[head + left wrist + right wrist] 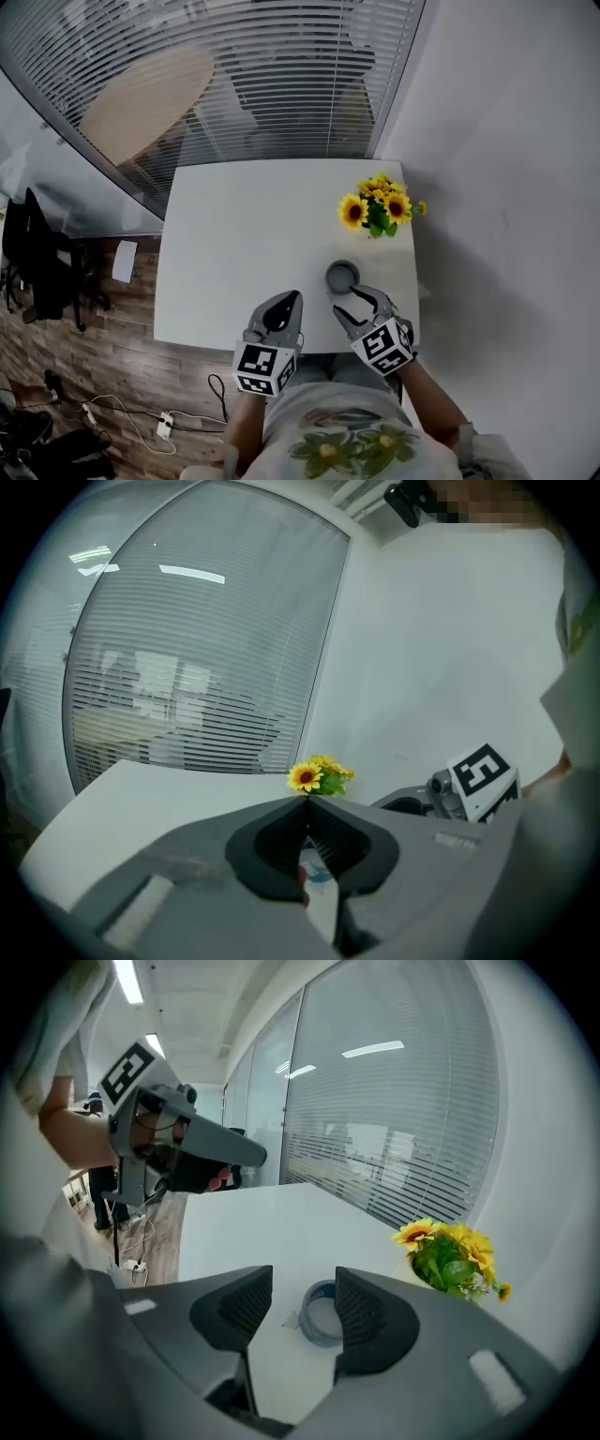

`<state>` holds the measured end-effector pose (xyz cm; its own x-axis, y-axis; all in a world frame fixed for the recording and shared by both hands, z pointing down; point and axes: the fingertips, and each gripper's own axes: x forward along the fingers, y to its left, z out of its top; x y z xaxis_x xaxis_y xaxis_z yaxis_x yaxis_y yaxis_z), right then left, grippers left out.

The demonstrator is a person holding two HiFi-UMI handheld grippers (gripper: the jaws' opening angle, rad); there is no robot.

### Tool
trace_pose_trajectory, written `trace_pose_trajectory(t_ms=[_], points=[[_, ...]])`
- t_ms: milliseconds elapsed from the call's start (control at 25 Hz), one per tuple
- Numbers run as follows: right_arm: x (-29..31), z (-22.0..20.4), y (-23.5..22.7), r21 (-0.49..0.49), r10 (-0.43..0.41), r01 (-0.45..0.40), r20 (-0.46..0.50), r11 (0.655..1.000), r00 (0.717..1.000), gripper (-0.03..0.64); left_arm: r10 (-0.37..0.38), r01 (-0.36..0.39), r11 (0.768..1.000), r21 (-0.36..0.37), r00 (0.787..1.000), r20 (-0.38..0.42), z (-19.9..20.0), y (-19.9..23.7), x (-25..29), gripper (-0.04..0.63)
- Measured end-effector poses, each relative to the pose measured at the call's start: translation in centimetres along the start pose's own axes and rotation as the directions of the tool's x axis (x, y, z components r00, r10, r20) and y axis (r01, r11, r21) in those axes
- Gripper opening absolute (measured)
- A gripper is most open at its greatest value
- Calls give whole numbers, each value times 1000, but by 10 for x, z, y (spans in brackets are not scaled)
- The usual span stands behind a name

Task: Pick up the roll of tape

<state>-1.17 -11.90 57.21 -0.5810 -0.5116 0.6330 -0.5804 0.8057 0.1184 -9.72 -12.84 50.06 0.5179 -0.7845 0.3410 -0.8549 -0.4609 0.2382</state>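
I have the right gripper (345, 300) hanging over the near edge of the table (234, 234), its jaws spread wide with nothing between them but bare tabletop. In the right gripper view (302, 1290) the tape (322, 1312) lies just beyond the jaw tips, seen through the gap and partly hidden behind the right-hand pad; I see no contact with it. The tape (342, 277) is a grey ring lying flat, its hollow middle showing the table, with a bluish inner edge and a small loose tab sticking out on its left side. The left gripper (292, 298) sits beside the right one, also at the near edge, and its own view shows its jaws (307, 803) pressed together on nothing. Both tools are grey plastic, and the pads (234, 1302) are dark and ribbed. The table is white, smooth and round-cornered, tucked into a corner between a plain white wall and a glass wall with slatted blinds (281, 66). Sunflowers (380, 208) stand well beyond the tape near the wall; what holds them I can't make out. Nothing lies between the right gripper and the tape. Wooden floor (56, 356) with cables (131, 412) shows to the left.
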Motion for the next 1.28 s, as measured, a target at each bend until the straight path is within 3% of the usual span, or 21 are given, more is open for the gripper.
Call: trace_pose_trajectory(t_ms=[360,720,1040,1280], points=[[41,-35,-1,-60,29,-39,-166,997,986,196,-23,23,1000,-2,999,-23,-5,11,11,-2],[73,-69,1,-112,74,-117,-326,987,942,189,-19,18,1000,-17,997,-69,-22,24,23,-2],[88,-89,1,-131,96,-161,-405,978,909,158,-27,24,999,-31,996,-88,-28,29,34,-2],[95,-89,-4,-173,53,-129,-387,976,920,104,-41,38,999,-36,994,-101,-31,28,43,-2]])
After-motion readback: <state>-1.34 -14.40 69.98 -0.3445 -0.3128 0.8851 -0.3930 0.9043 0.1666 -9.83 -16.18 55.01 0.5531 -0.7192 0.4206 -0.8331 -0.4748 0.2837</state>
